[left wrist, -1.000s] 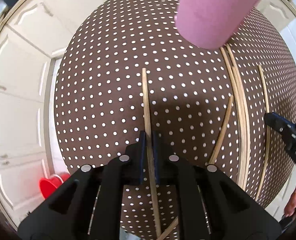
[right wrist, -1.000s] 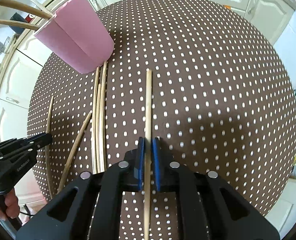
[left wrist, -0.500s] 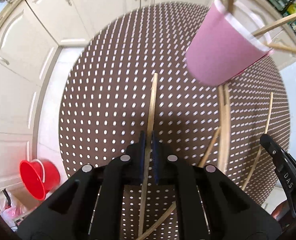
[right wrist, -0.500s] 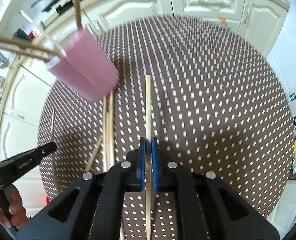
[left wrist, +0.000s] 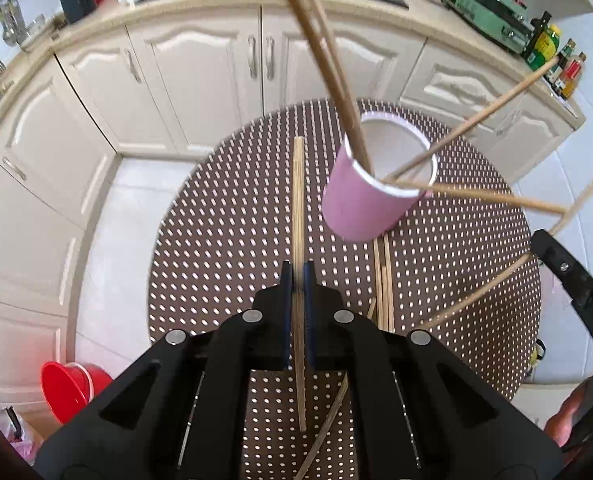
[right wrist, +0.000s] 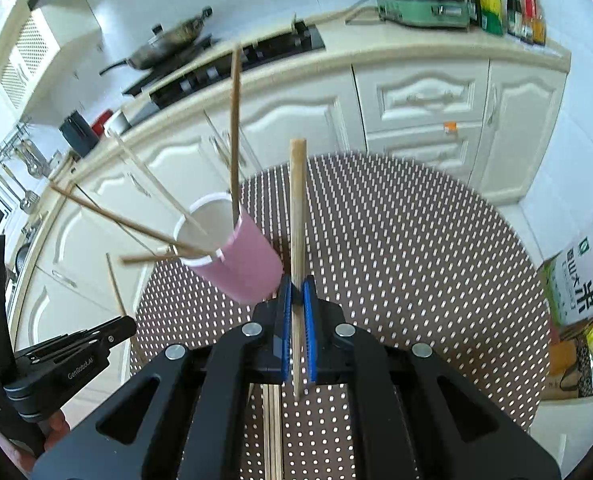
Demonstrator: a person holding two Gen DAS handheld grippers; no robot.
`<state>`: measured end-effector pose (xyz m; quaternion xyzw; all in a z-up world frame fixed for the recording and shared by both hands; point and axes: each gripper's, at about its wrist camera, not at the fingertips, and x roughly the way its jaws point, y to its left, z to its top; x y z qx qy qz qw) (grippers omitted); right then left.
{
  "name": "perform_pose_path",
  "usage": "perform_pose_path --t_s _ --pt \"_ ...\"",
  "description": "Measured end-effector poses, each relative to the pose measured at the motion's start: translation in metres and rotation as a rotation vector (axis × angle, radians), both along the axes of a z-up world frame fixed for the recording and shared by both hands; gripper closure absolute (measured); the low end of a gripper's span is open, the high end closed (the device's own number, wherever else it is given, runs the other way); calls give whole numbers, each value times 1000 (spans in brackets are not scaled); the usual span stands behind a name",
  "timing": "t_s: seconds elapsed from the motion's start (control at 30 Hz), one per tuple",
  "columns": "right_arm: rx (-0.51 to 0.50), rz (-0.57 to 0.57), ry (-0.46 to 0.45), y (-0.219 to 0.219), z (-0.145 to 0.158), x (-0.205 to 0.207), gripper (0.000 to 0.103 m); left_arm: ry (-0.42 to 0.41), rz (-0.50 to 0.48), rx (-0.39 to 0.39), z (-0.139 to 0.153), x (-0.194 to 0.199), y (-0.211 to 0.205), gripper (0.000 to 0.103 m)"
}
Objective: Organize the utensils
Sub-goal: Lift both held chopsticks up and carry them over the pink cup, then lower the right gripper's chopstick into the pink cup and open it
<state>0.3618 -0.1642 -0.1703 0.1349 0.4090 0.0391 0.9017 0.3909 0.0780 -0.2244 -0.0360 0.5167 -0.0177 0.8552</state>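
while both tongs are raised above the dotted counter (left wrist: 224, 240), each one pinches a single chopstick between its blue pads. the left tongs (left wrist: 297, 276) are pressed together on a thin pale stick (left wrist: 298, 200) that points forward, its far end just left of the pink cup (left wrist: 360, 208). the right tongs (right wrist: 296, 292) are pressed on a thicker stick (right wrist: 297, 208), which stands just right of the cup (right wrist: 244, 264) in that view.

the cup stands upright on the counter and several sticks (left wrist: 324, 52) lean out of its white rim in different directions — some toward the cabinets (left wrist: 200, 68), some to the side. more sticks (left wrist: 383, 280) lie flat on the counter near the foot of the cup, close together. a red bucket (left wrist: 66, 390) is on the floor at the left.
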Motion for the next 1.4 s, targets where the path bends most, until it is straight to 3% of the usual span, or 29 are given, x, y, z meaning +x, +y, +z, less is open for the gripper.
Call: perform_pose_path --t_s 0.1,0.5,0.77,1.13,1.4 --pt "-1 -11 -39 -3 12 -3 98 -53 6 11 21 -2 3 97" --pt "64 -21 -187 -18 74 0 98 -226 5 -66 106 -12 3 97" --pt "53 7 -247 -12 99 10 98 -304 -35 -67 141 -17 -6 97" --pt "54 55 -234 6 98 25 98 -374 -45 -89 174 -19 -11 97" --pt "46 85 -192 17 87 35 98 -369 -56 -105 173 -3 -17 97"
